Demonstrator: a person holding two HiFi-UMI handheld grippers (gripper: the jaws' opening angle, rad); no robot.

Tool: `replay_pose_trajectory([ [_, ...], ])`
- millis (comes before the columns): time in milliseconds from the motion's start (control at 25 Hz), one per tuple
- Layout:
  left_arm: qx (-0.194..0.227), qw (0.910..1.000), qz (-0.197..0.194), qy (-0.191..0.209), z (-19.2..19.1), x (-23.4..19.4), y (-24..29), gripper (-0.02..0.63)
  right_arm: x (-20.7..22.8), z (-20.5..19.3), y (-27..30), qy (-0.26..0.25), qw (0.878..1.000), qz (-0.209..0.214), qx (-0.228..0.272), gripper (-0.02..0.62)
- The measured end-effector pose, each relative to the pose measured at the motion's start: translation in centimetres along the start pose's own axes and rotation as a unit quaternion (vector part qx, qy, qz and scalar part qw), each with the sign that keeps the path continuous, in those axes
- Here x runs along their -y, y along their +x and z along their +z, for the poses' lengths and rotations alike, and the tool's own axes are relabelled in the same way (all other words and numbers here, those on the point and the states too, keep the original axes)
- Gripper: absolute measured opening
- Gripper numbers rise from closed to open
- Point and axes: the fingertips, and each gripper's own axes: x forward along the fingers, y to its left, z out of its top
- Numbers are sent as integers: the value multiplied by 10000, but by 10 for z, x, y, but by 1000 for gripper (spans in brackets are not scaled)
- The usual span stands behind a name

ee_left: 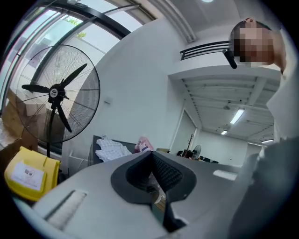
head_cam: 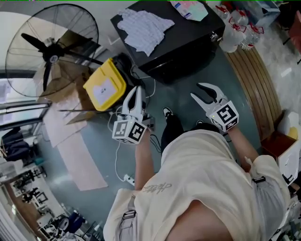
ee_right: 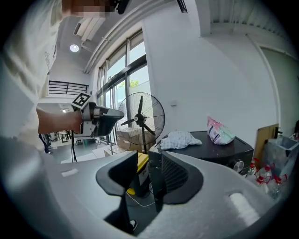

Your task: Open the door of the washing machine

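Observation:
The black washing machine (head_cam: 174, 44) stands ahead of me, low on the floor, with a checked cloth (head_cam: 143, 28) and a pink bag (head_cam: 189, 9) on its lid. Its front face is in shadow and I cannot make out the door. My left gripper (head_cam: 137, 90) hovers short of the machine's near left corner, its jaws shut on nothing (ee_left: 150, 155). My right gripper (head_cam: 196, 90) hangs in the air in front of the machine, its jaws open and empty (ee_right: 142, 163). The right gripper view shows the machine (ee_right: 219, 151) to the right, with a knob (ee_right: 239, 165).
A large floor fan (head_cam: 51, 52) stands at the left, with cardboard (head_cam: 61, 87) and a yellow box (head_cam: 106, 85) beside the machine. Plastic bottles (head_cam: 240, 26) and wooden slats (head_cam: 256, 84) lie to the right. A power strip and cables (head_cam: 127, 178) lie on the floor near my feet.

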Motion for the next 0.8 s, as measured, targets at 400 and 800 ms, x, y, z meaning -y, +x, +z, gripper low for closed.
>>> replay_pose_trajectory([
  [400,-275,9974,-567,356,35,-77,37,18,3,26,96,307,9977,-599,-50,159],
  [800,-515,9964,-571,369,37,-159,57,18,23,-41,163,999,9823,-1249,-974,160],
])
